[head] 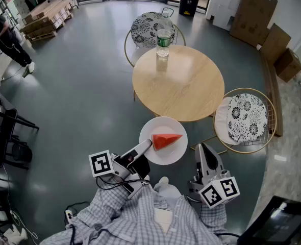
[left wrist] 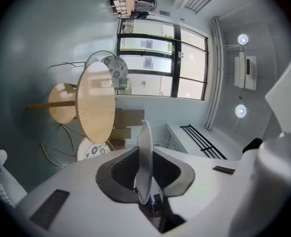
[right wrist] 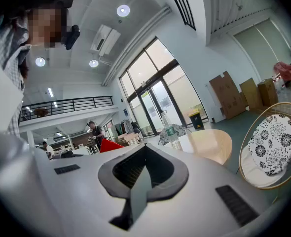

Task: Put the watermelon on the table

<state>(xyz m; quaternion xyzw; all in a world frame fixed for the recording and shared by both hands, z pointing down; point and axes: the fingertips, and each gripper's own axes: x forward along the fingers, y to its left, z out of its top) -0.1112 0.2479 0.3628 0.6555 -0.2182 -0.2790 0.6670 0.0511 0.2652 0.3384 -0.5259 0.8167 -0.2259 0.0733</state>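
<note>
A red watermelon slice (head: 166, 139) lies on a white plate (head: 167, 156) that hangs in the air just short of the near edge of the round wooden table (head: 178, 83). My left gripper (head: 147, 146) is shut on the plate's left rim. In the left gripper view the plate (left wrist: 144, 157) stands edge-on between the jaws of the left gripper (left wrist: 144, 191), with the table (left wrist: 95, 102) beyond. My right gripper (head: 202, 148) is to the right of the plate, shut and holding nothing. The right gripper view shows the right gripper (right wrist: 141, 181) closed and the slice (right wrist: 109, 145) to its left.
A water bottle (head: 162, 41) stands at the table's far edge. One patterned-cushion chair (head: 247, 117) sits right of the table, another (head: 148, 27) behind it. Cardboard boxes (head: 257, 11) lean at the back right. A person (head: 7, 40) stands far left.
</note>
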